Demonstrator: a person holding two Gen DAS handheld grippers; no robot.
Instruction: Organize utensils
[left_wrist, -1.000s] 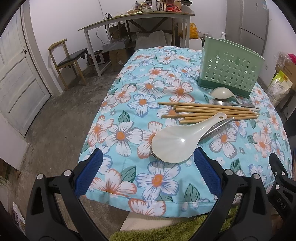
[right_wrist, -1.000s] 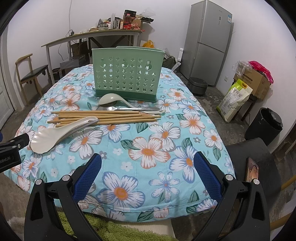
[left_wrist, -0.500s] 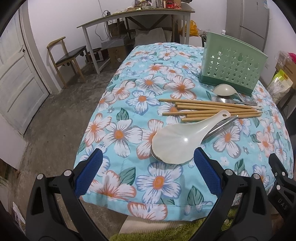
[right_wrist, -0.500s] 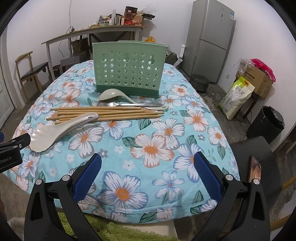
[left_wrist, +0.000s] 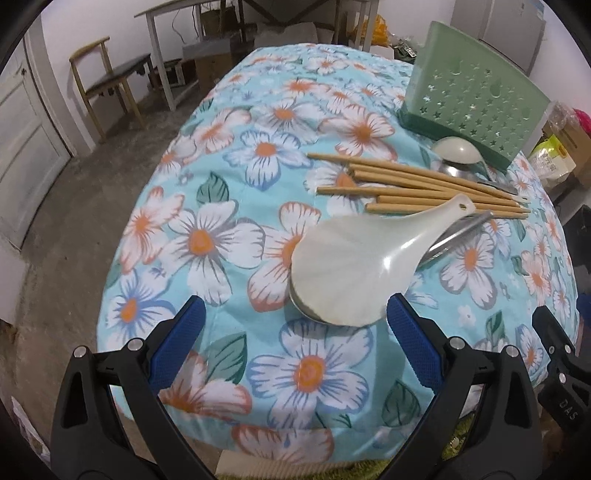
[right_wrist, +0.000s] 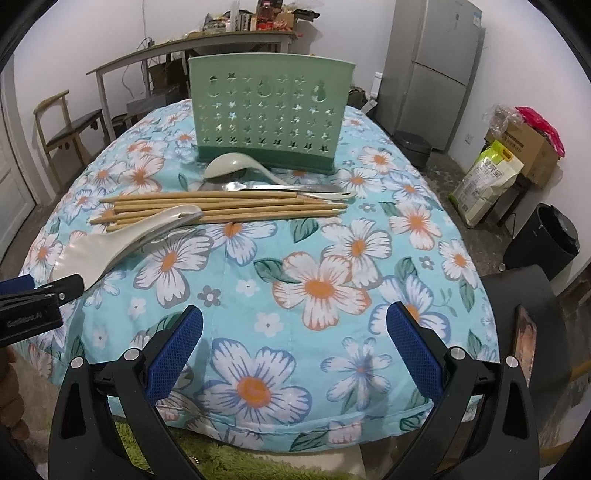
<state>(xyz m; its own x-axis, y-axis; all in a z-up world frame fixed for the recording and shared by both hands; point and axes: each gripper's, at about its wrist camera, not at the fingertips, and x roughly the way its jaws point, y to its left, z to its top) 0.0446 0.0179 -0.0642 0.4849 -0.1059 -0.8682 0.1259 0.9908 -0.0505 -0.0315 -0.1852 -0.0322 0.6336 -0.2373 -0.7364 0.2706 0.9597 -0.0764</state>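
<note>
Both grippers are wide apart and hold nothing. The left gripper (left_wrist: 291, 325) is just by the white paddle (left_wrist: 354, 266) on the table (right_wrist: 332, 280). Chopsticks (right_wrist: 221, 208) lie behind it, near the green rack (right_wrist: 269, 114). The right gripper (right_wrist: 293, 332) hangs over the flowery cloth.

A floral-clothed bench (right_wrist: 321, 288) carries a green perforated utensil holder (right_wrist: 271, 110) standing upright at its far side. Before it lie a pale ladle (right_wrist: 231, 166), wooden chopsticks (right_wrist: 229, 208) and a white rice paddle (left_wrist: 365, 254).

Two low wrist views across one floral table (left_wrist: 207, 206), overlapping mid-table.
</note>
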